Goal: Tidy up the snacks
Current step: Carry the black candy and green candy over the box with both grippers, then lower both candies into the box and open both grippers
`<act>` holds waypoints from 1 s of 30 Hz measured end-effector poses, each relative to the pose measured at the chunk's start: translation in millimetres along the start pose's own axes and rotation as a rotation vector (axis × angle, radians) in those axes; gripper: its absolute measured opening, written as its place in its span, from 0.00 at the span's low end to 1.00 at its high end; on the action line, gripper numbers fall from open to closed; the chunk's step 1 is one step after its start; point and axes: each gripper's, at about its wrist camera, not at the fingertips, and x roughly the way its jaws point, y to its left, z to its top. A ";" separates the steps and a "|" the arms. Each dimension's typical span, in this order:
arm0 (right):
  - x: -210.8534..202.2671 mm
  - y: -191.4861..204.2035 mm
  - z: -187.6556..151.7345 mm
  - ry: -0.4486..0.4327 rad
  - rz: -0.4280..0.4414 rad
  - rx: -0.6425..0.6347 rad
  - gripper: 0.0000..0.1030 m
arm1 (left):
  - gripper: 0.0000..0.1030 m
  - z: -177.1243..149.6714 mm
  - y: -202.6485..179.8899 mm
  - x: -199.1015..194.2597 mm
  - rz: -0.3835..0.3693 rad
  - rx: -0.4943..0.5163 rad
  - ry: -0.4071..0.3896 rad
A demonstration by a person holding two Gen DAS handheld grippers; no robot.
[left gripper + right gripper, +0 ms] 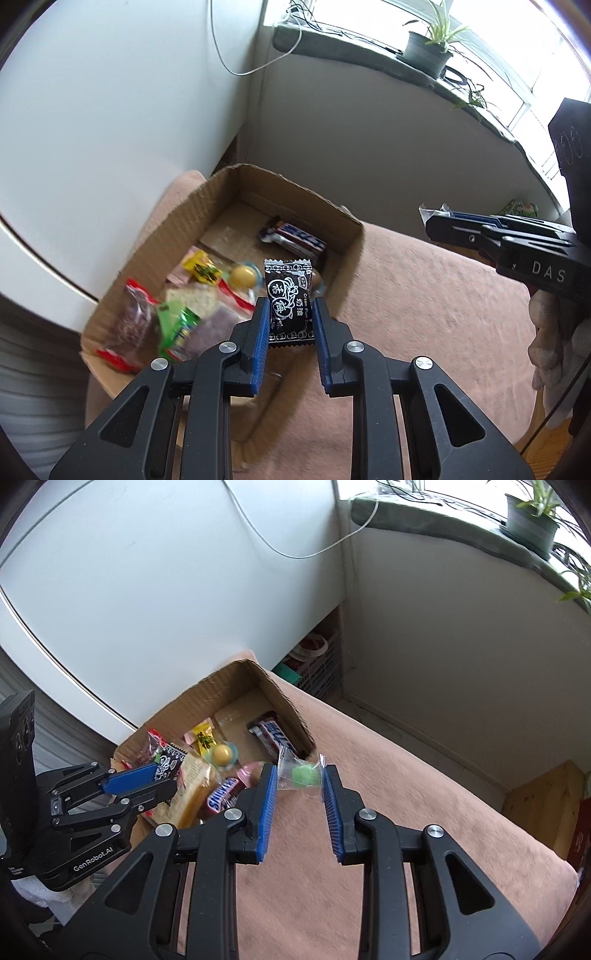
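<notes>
The left tool (289,317) pinches a black candy packet (288,299); the right tool (300,780) clamps a green candy (303,774). Both hang beside the box (295,192), so an early release would miss it.

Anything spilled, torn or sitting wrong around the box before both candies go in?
Nothing spilled. The cardboard box has rough, torn-looking top edges, and the snacks inside lie in a loose heap at its near end. The left tool grips a black candy packet; the right tool pinches a green candy by its clear wrapper.
</notes>
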 end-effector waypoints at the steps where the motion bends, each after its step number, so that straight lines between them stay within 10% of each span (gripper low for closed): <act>1: 2.1 1.3 2.1 0.001 0.002 -0.003 0.26 | 0.21 2.8 3.4 1.3 0.001 0.001 -0.002; 20: 49.4 35.4 24.7 0.057 0.044 -0.045 0.27 | 0.21 28.6 46.4 20.0 0.038 -0.023 -0.017; 30: 42.9 35.9 25.5 0.041 0.012 -0.067 0.60 | 0.34 30.8 47.0 20.1 0.056 -0.019 -0.023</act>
